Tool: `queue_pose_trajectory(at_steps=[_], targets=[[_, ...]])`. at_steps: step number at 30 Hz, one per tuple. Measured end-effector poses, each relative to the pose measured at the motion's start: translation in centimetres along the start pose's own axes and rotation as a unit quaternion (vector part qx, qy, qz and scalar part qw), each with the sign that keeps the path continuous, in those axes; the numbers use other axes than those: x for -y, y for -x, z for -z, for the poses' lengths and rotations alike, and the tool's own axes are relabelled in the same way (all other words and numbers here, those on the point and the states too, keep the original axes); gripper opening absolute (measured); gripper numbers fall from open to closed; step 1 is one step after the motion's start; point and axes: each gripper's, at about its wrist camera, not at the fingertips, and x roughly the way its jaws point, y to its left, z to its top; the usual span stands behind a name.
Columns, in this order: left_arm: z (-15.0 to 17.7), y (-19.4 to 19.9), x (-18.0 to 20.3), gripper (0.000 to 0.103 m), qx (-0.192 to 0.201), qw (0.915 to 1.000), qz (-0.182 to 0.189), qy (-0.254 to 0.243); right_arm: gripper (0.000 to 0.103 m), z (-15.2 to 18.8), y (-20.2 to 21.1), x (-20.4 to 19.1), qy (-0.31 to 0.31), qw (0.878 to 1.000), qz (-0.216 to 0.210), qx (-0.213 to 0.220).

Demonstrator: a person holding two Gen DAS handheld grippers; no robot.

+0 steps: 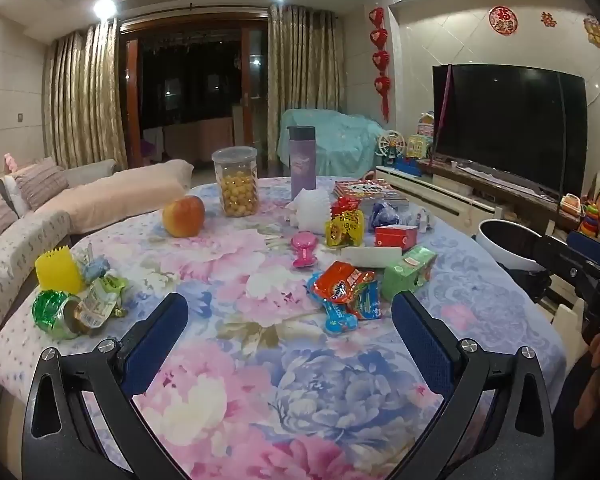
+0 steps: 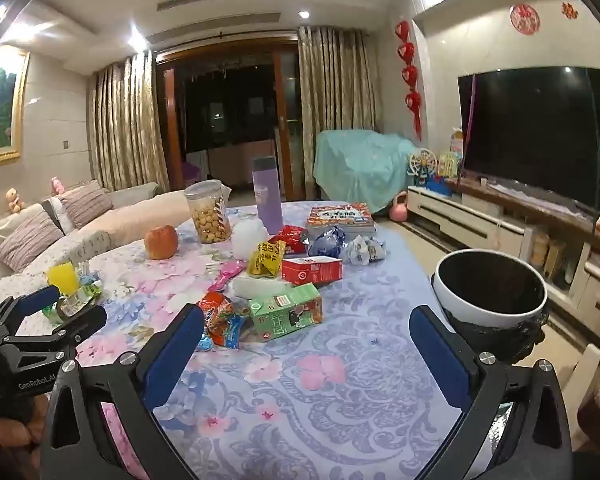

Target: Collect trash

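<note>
A round table draped in a soft floral cloth of pink and blue peonies [image 1: 260,380] fills a lamplit living room, with a dark flat-screen television [image 1: 508,124] on a low white cabinet to the right and gold pleated curtains [image 1: 84,96] framing a black night window behind. Beside the table's right edge stands a round white-rimmed waste bin with a dark interior [image 2: 492,292]. Near the far edge stand a clear plastic jar of yellow puffed balls [image 1: 236,180] and a tall lilac flask [image 1: 302,160], with a smooth red-orange apple [image 1: 183,216] nearer the left. The trash lies scattered at the table's centre: a green paper drink carton on its side [image 2: 288,312], a red cardboard box [image 2: 312,270], a crinkled orange snack wrapper [image 1: 342,282] and a yellow foil wrapper [image 1: 342,228]. A crumpled green foil packet [image 1: 56,312] sits well apart near the left edge. The left gripper [image 1: 290,324] and right gripper [image 2: 306,334], both with blue ribbed pads, hover over the cloth with fingers spread wide, grasping nothing
</note>
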Motion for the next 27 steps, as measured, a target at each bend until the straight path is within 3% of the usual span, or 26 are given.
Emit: queue_pose_trajectory(at_steps=[4,27], targets=[[0.2,1.3,0.1,0.103,0.015,0.9999,0.000,0.003,0.103,-0.1,-0.4,-0.2,-0.001,1.000,-0.004,-0.024],[0.1,1.5,-0.6,0.103,-0.004,0.9999,-0.001,0.011,0.103,0.6,0.6,-1.0,0.004,0.999,-0.023,-0.030]])
